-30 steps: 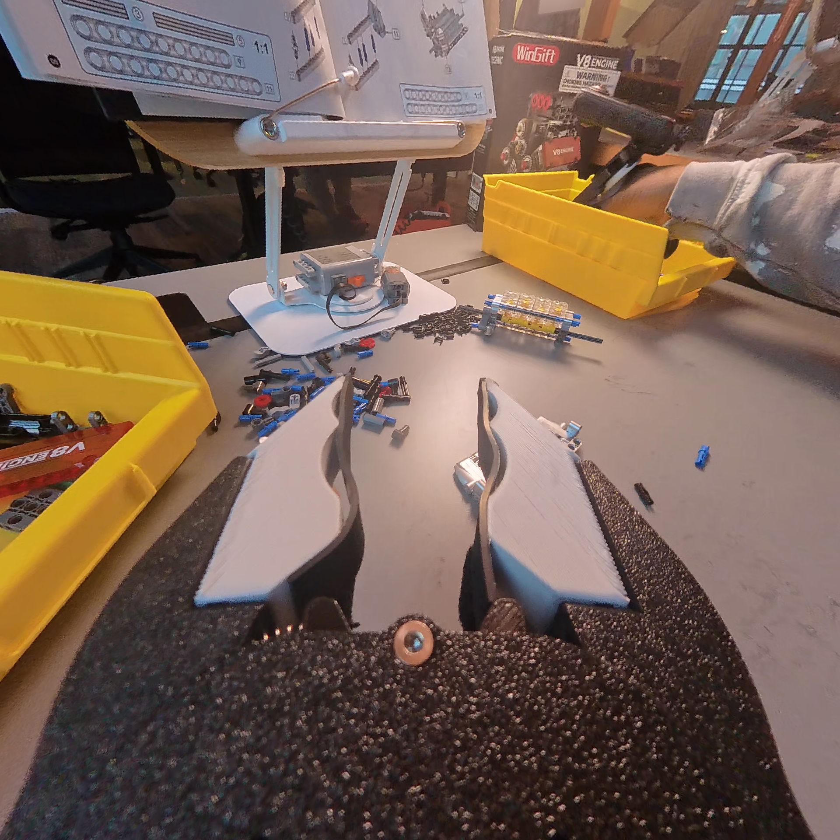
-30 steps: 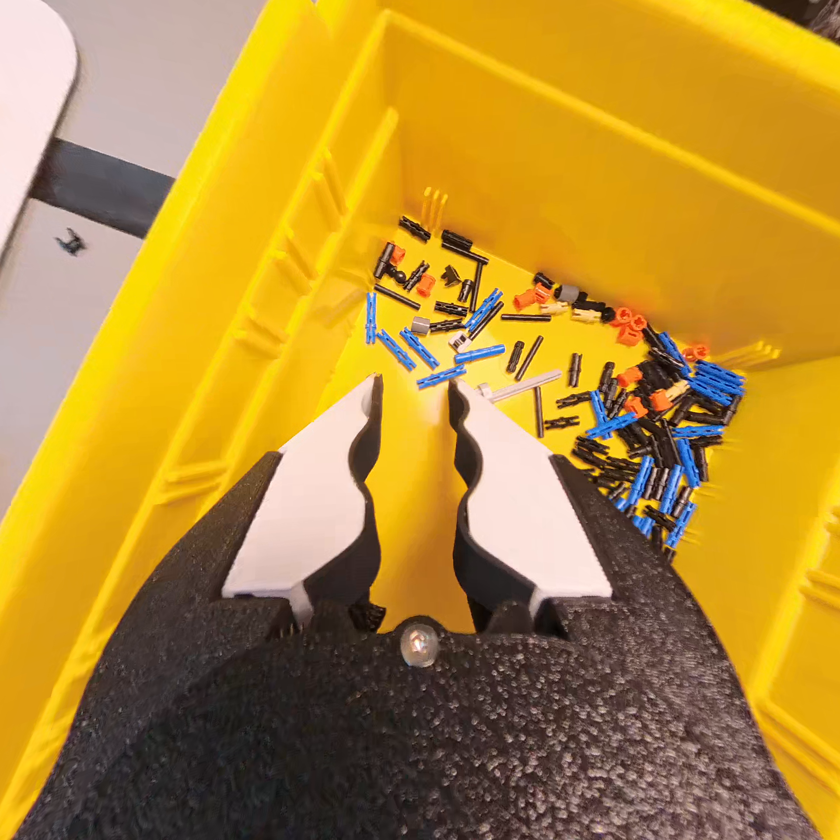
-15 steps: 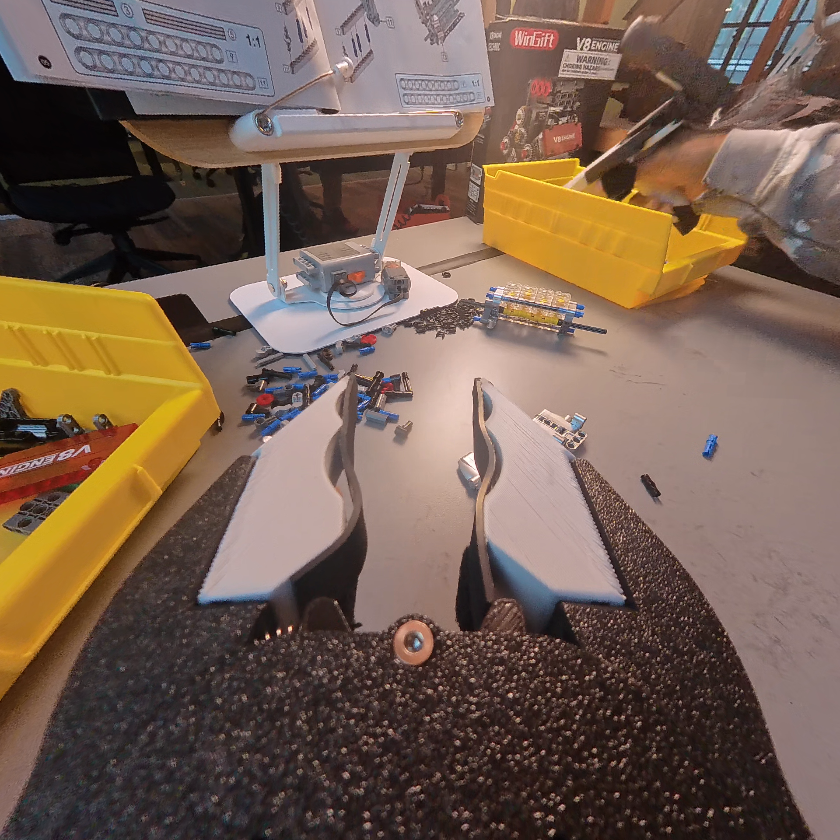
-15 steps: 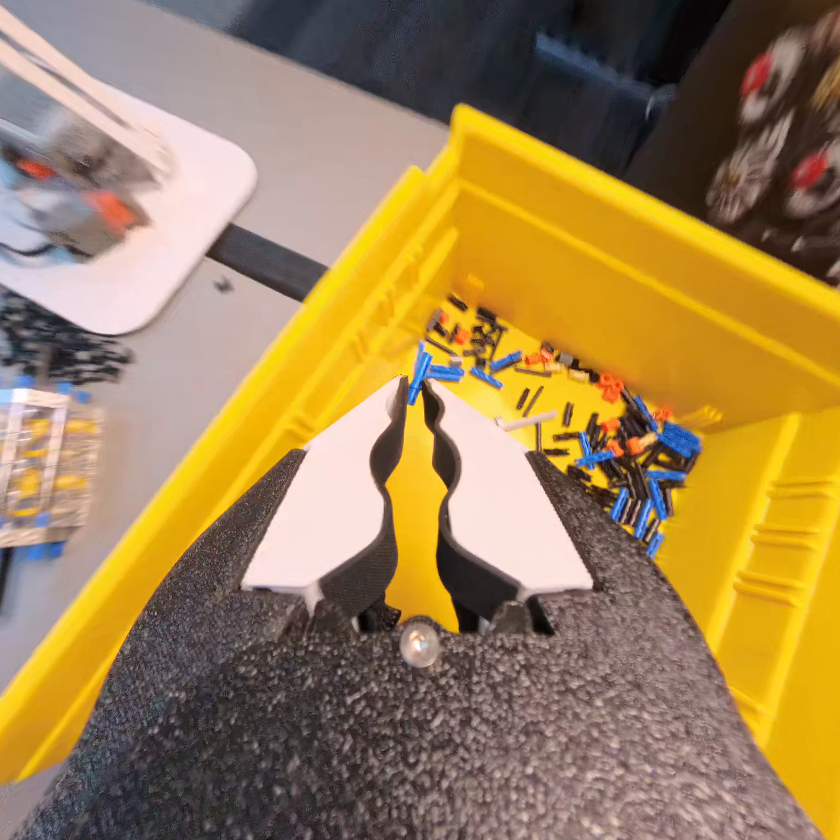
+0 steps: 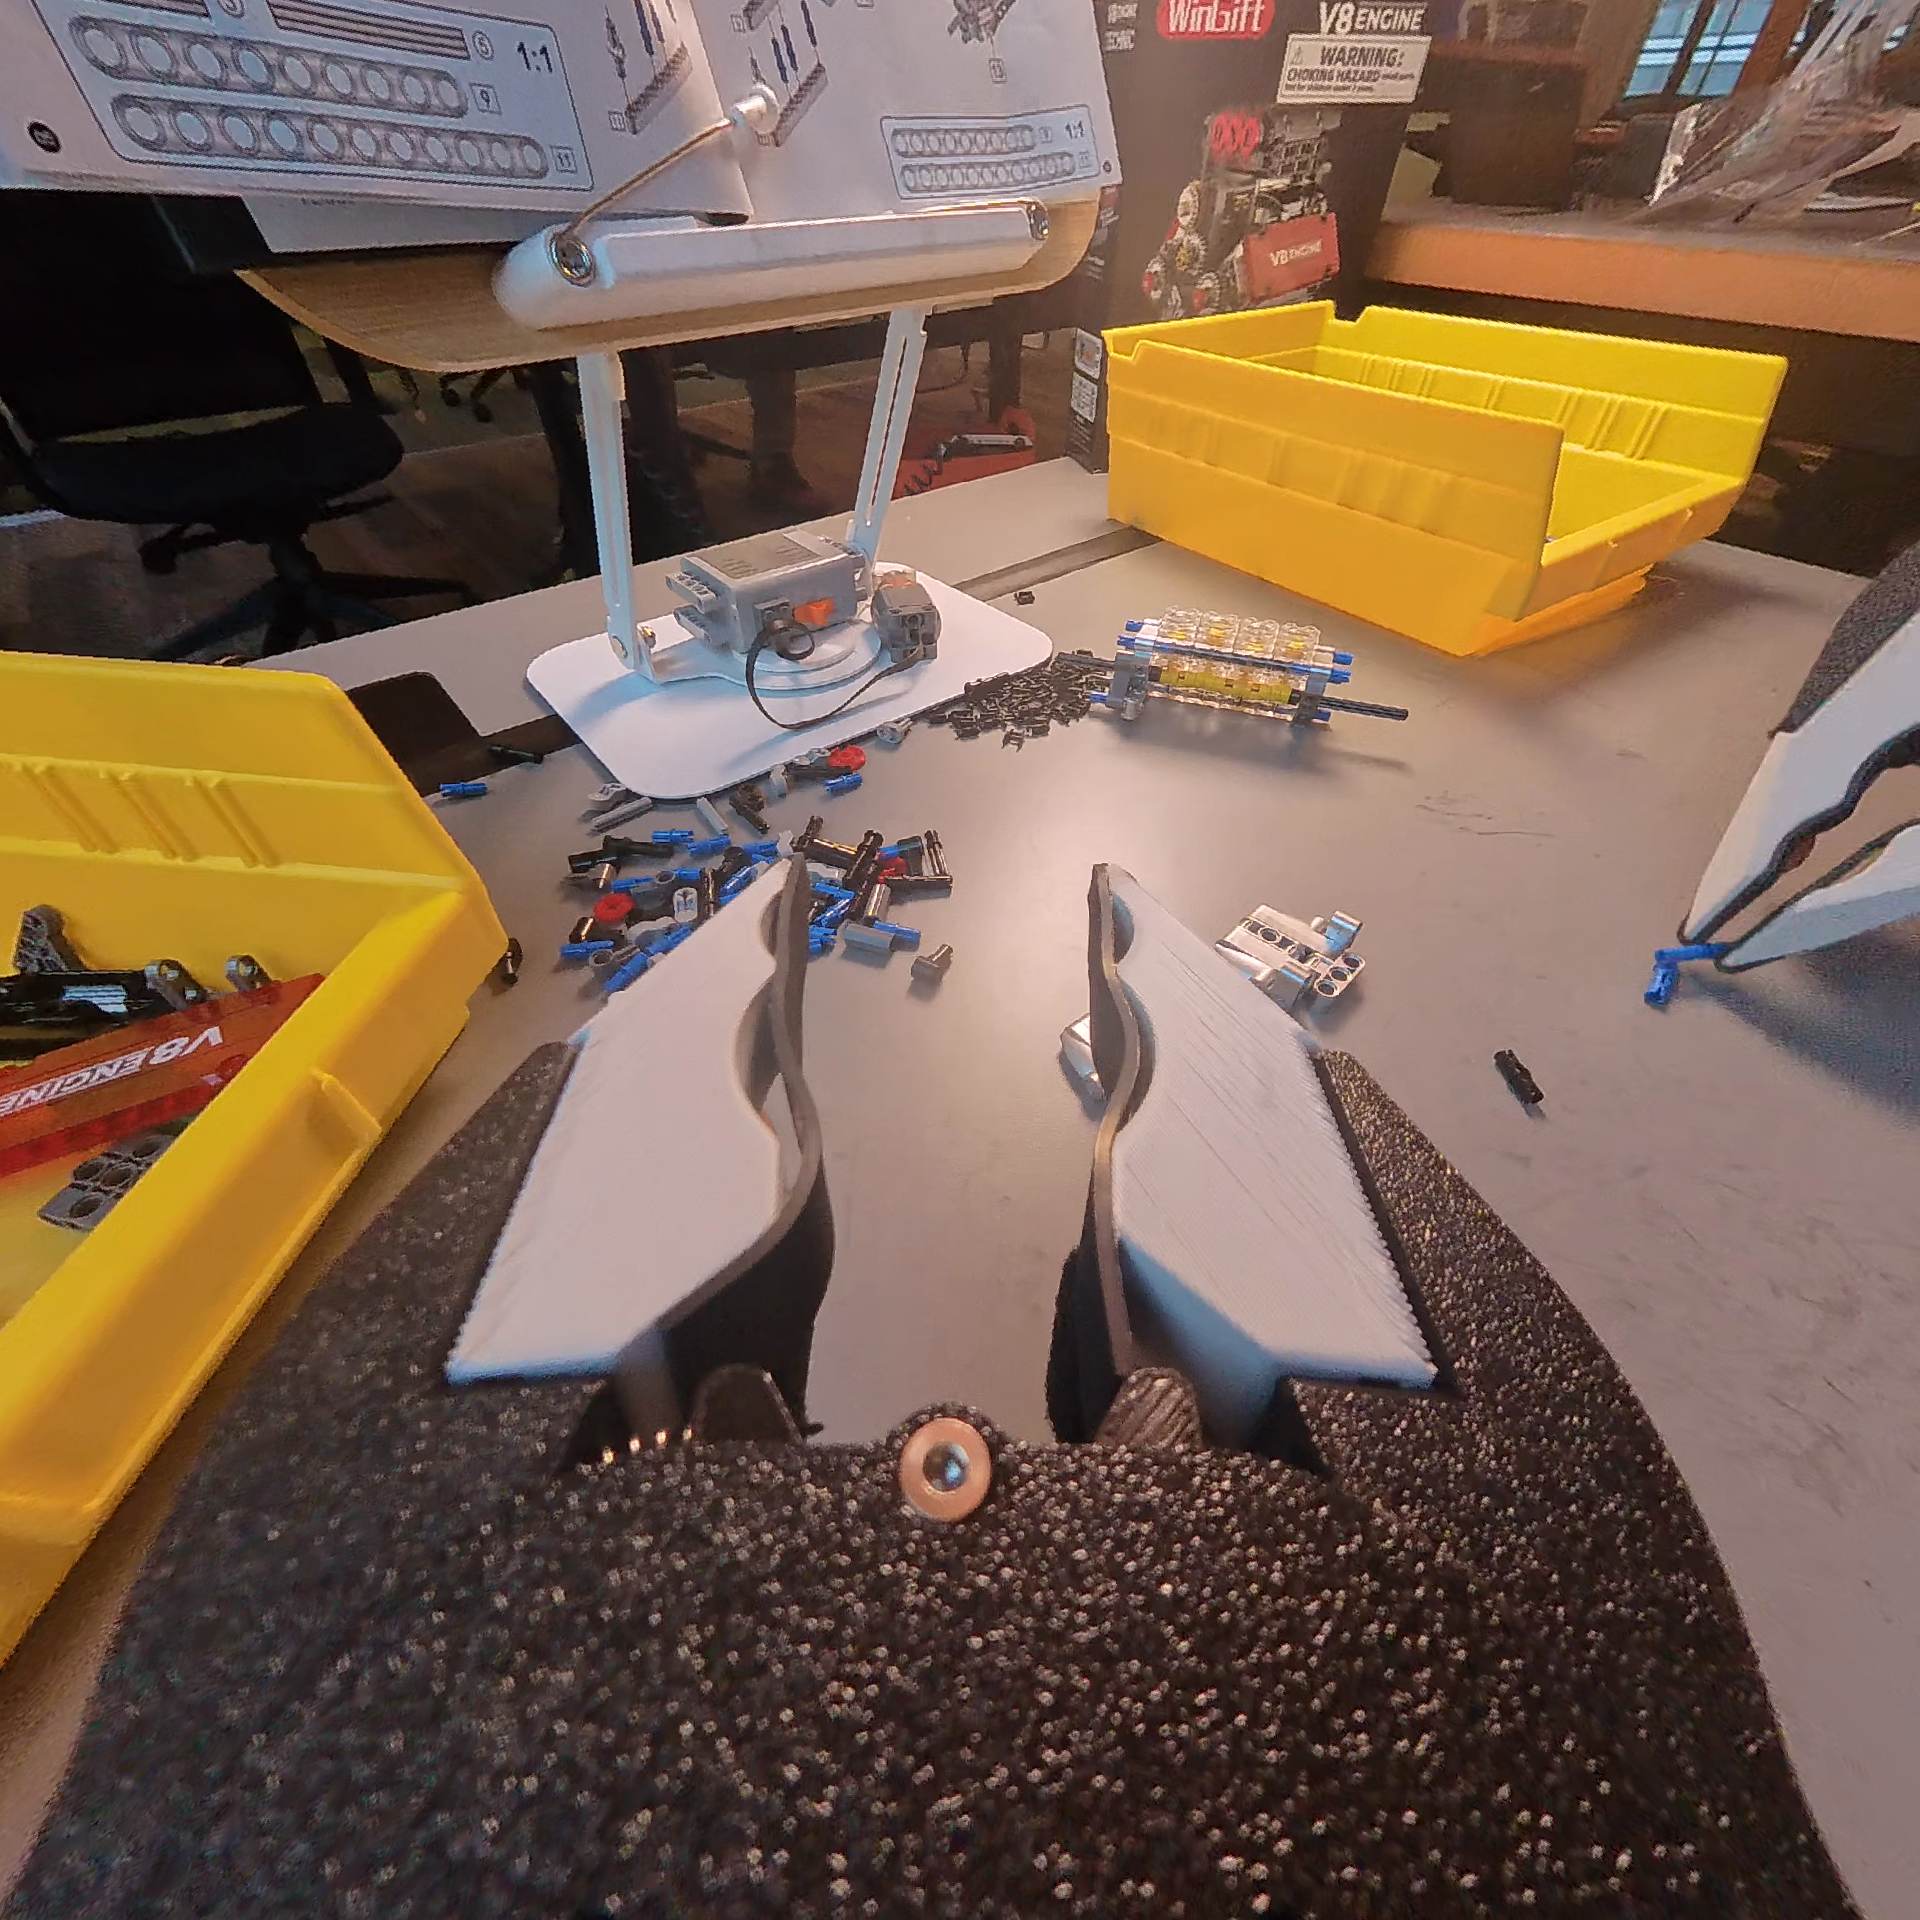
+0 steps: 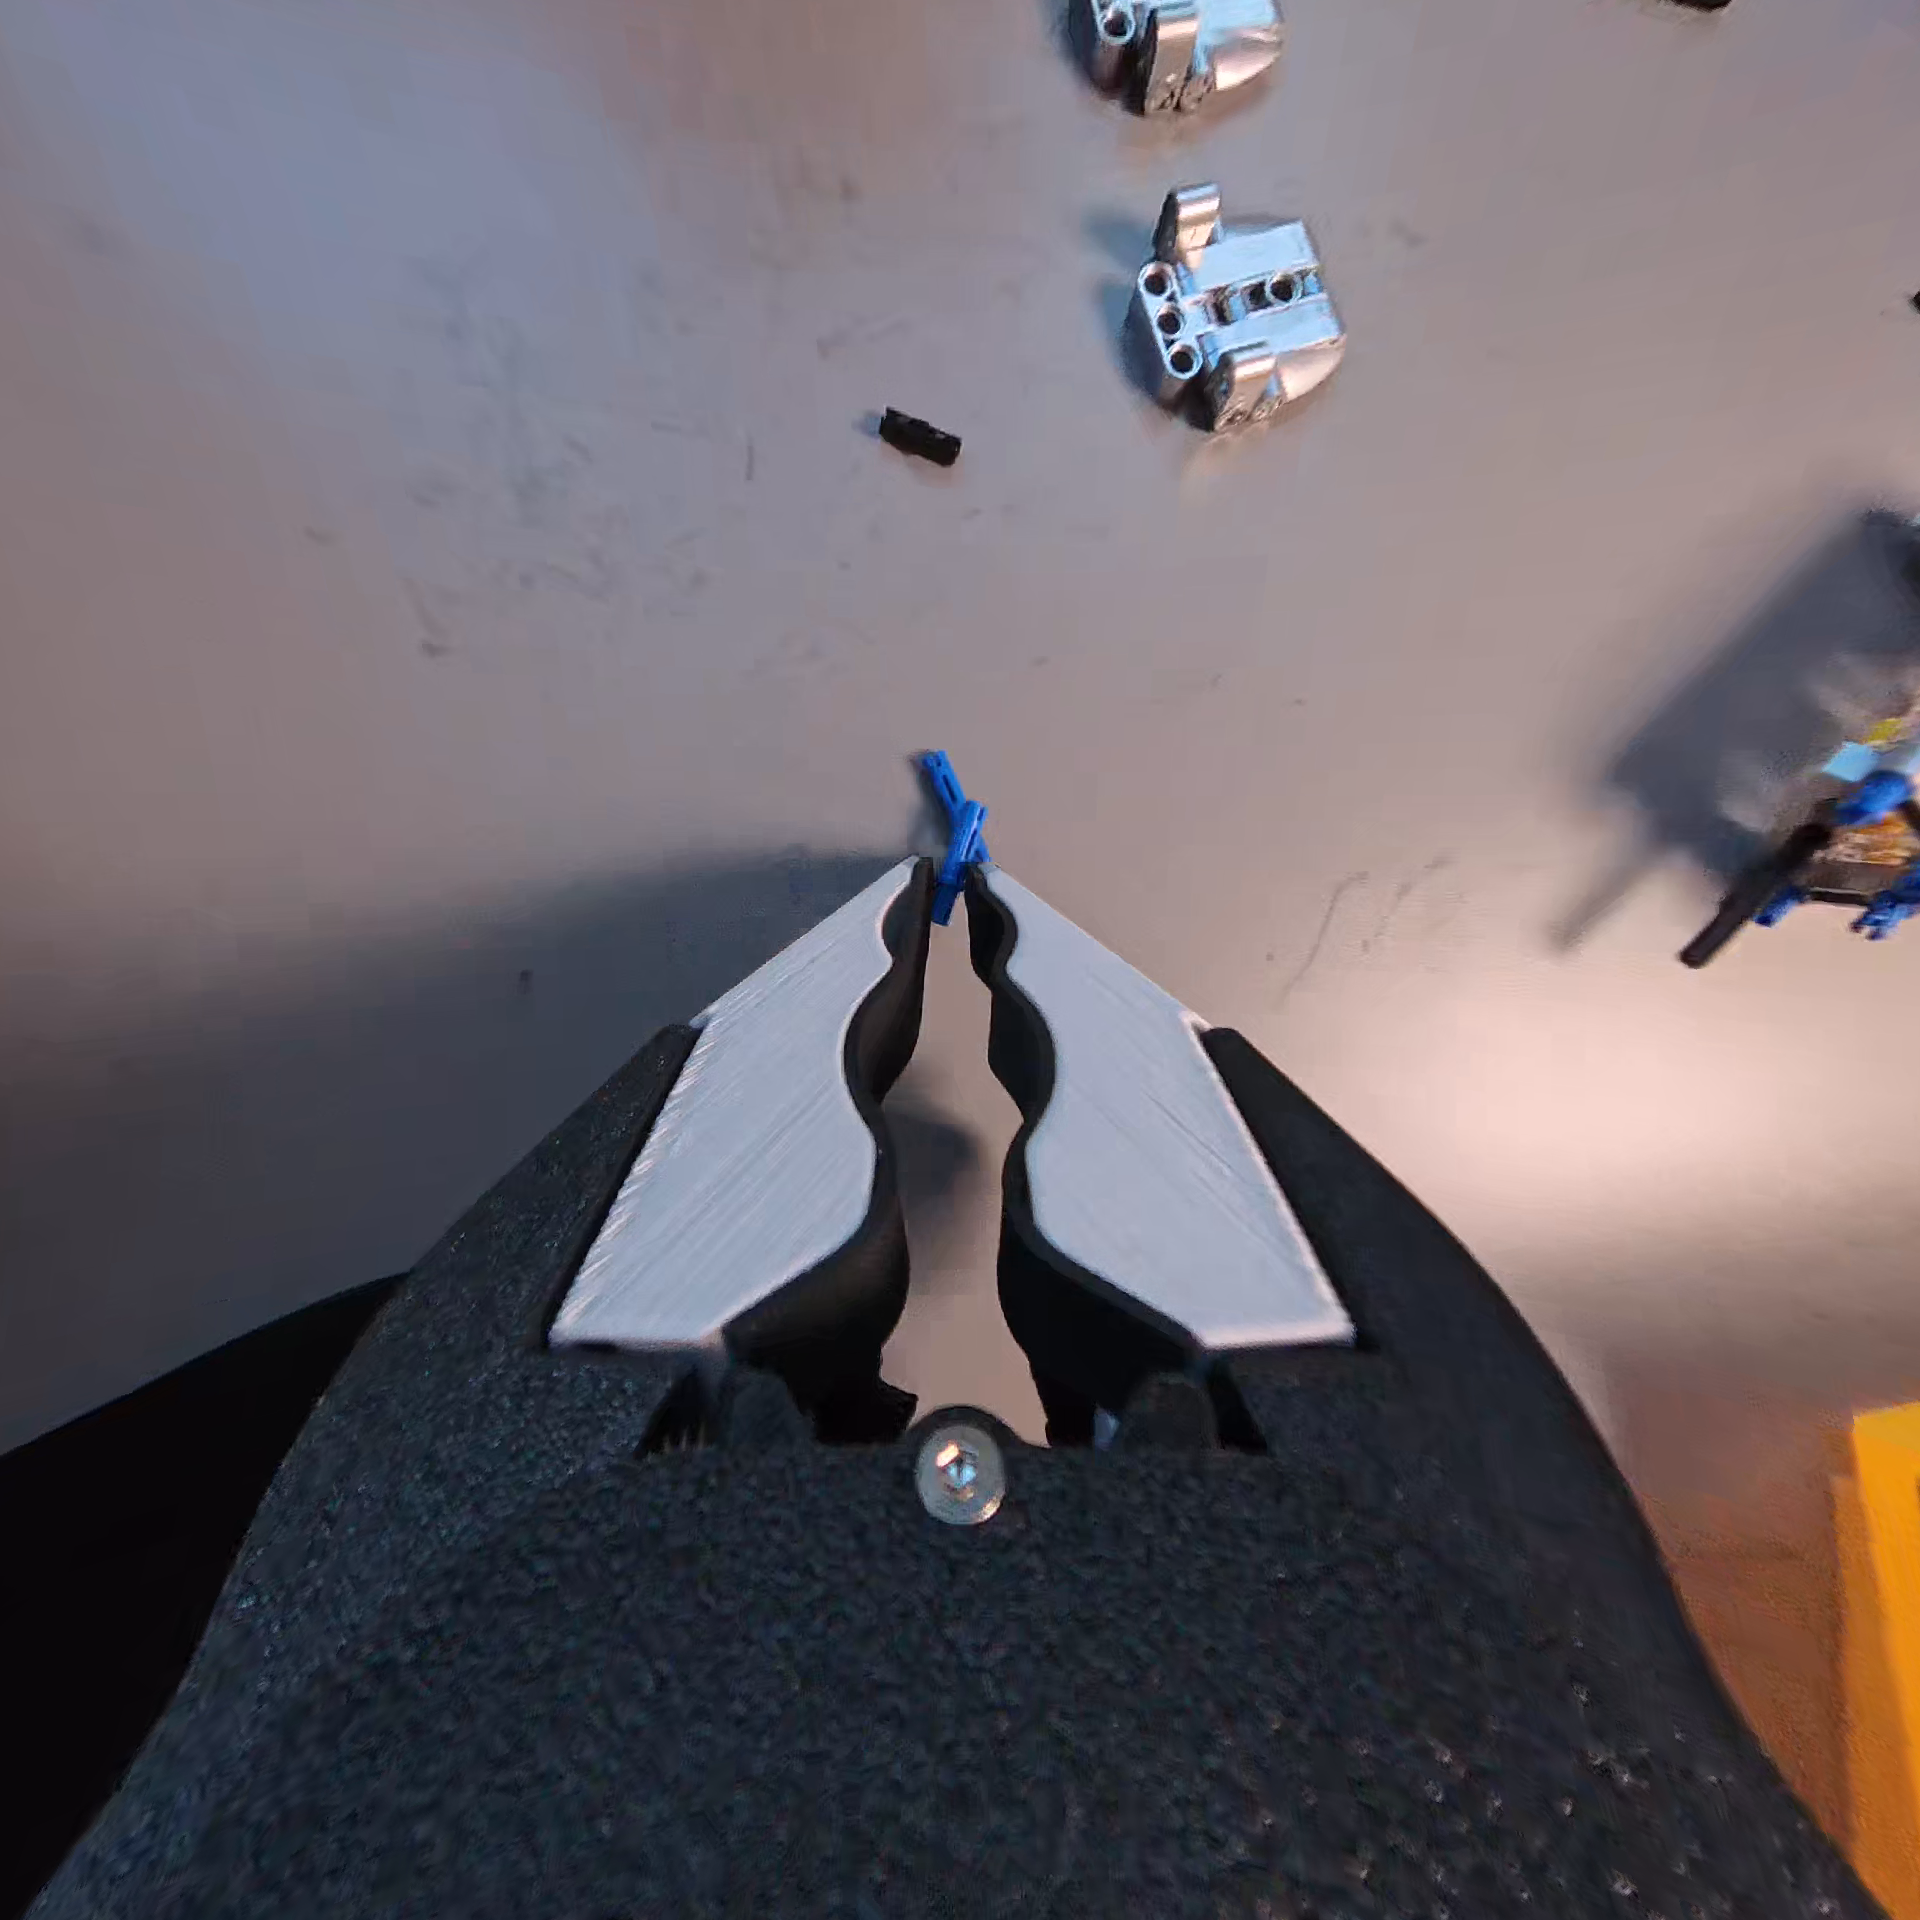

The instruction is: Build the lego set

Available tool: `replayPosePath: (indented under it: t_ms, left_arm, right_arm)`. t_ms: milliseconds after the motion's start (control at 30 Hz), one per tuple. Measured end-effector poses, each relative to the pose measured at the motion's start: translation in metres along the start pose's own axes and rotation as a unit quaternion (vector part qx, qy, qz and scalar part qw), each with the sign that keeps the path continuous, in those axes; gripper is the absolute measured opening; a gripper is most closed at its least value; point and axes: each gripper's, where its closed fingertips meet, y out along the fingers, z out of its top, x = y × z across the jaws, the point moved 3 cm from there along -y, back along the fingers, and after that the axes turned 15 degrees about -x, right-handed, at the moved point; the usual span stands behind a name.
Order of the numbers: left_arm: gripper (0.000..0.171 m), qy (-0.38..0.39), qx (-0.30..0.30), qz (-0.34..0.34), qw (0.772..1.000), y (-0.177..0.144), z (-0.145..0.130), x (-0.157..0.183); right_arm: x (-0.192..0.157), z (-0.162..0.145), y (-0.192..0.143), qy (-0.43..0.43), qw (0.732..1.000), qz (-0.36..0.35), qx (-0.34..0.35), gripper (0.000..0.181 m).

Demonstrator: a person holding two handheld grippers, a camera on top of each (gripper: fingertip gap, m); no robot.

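1. Where the grey worktop [image 5: 1558, 1299] spreads across both views, it carries everything below; it is scuffed and bare between the two grippers
2. Two yellow bins sit on it: the near bin [image 5: 260, 1091] at the left holds black beams and a red strip, and the far bin [image 5: 1351, 468] stands at the back right, its inside hidden from here
3. A white document stand [image 5: 769, 249] with instruction sheets rises at the back, and a dark product carton [image 5: 1247, 208] stands behind the far bin
4. The left gripper [image 5: 945, 873] hovers low over the worktop with its fingers spread wide and nothing between them; it is nearest to the loose pile and the silver pieces
5. The right gripper [image 6: 948, 868] points down at the worktop, its fingers clenched at the very tips on a blue pin [image 6: 954, 862]
6. A grey battery box [image 5: 769, 592] with a cable rests on the stand's base
7. A clear-and-blue block assembly [image 5: 1226, 665] lies just right of that base
8. Two silver pieces [image 6: 1231, 312] lie near the left gripper's right finger, well apart from the right gripper
9. A loose pile of black, blue and red pins [image 5: 748, 883] lies beyond the left gripper's left finger
10. A second blue pin seems to cross the held one at its far end; whether it is joined to it or only lies on the worktop I cannot tell
11. A lone black pin [image 6: 920, 436] lies between the right gripper and the silver pieces
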Motion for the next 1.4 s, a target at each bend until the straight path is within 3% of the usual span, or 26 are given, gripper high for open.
replayPosePath:
  t_ms: [67,133,200,333,400,500,567,667,800,933,1000,1200,1300,1400]
  left_arm:
    - [0.052,0.002,-0.001,0.003,1.000,0.000,0.000,0.000]
    - [0.052,0.003,-0.003,0.004,1.000,0.001,-0.001,0.000]
    - [0.052,0.003,-0.005,0.004,1.000,0.001,-0.002,0.000]
    - [0.051,0.001,-0.007,0.003,1.000,0.003,-0.003,-0.001]
    - [0.051,0.004,-0.010,0.002,1.000,0.004,-0.004,0.000]
    - [0.051,0.010,-0.012,0.006,1.000,0.004,-0.005,0.000]
    - [0.050,0.013,-0.012,0.011,1.000,0.003,-0.005,-0.001]
    - [0.049,0.011,-0.017,0.016,1.000,0.004,-0.007,-0.004]
    - [0.049,0.006,-0.025,0.016,1.000,0.007,-0.011,-0.007]
    - [0.047,0.009,-0.028,0.013,0.999,0.008,-0.011,-0.007]
    - [0.047,0.011,-0.029,0.012,0.999,0.009,-0.011,-0.006]
    - [0.047,0.020,-0.034,0.007,0.999,0.010,-0.012,-0.003]
    - [0.046,0.021,-0.029,0.006,0.999,0.007,-0.010,-0.001]
    - [0.046,0.019,-0.022,0.001,1.000,0.006,-0.007,0.000]
  right_arm:
    - [-0.001,0.000,0.004,0.007,1.000,0.003,0.008,0.007]
    - [0.002,0.000,0.001,0.013,1.000,0.008,0.010,0.021]
    - [0.019,0.010,-0.025,0.020,0.998,-0.013,0.059,0.023]
    - [0.130,0.010,-0.136,0.121,0.963,-0.148,0.189,0.021]
    - [0.201,-0.019,-0.165,0.177,0.946,-0.205,0.177,0.020]
    - [0.291,-0.075,-0.141,0.208,0.944,-0.243,0.079,0.022]
    - [0.325,-0.102,-0.102,0.228,0.952,-0.203,0.014,0.028]
    - [0.360,-0.119,-0.058,0.226,0.959,-0.169,-0.033,0.030]
    - [0.391,-0.120,-0.037,0.236,0.962,-0.128,-0.037,0.028]
    - [0.398,-0.125,-0.021,0.236,0.966,-0.082,-0.068,0.019]
    - [0.395,-0.122,-0.019,0.220,0.970,-0.078,-0.068,0.006]
    - [0.388,-0.123,-0.028,0.209,0.969,-0.097,-0.085,0.003]
    - [0.369,-0.089,-0.081,0.200,0.970,-0.135,0.015,0.003]
    - [0.298,-0.034,-0.151,0.134,0.972,-0.149,0.124,0.004]
